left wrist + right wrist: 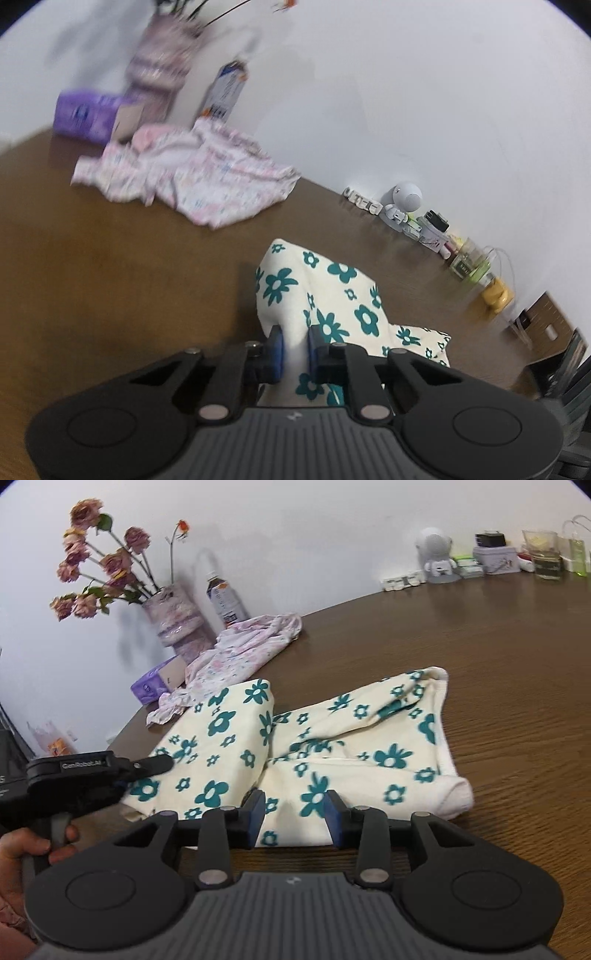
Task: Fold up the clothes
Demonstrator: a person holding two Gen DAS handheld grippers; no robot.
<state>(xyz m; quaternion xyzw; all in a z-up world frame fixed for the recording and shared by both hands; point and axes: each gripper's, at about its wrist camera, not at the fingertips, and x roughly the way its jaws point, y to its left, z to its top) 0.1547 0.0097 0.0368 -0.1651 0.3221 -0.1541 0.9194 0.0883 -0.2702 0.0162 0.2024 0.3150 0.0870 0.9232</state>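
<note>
A cream garment with teal flowers (369,760) lies on the brown wooden table (517,664). Its left part is raised and draped over the rest. My left gripper (295,332) is shut on a bunch of this floral garment (332,291), which rises in front of the camera. In the right wrist view the left gripper (162,764) reaches in from the left at the garment's raised edge, with a hand (22,853) on its handle. My right gripper (295,808) is open over the garment's near edge, cloth showing between its blue pads (258,812).
A crumpled pink patterned garment (236,653) lies behind the floral one. By the wall stand a vase of dried roses (173,616), a bottle (225,602) and a purple tissue pack (155,681). A white robot figurine (437,554), a tin and jars line the back right.
</note>
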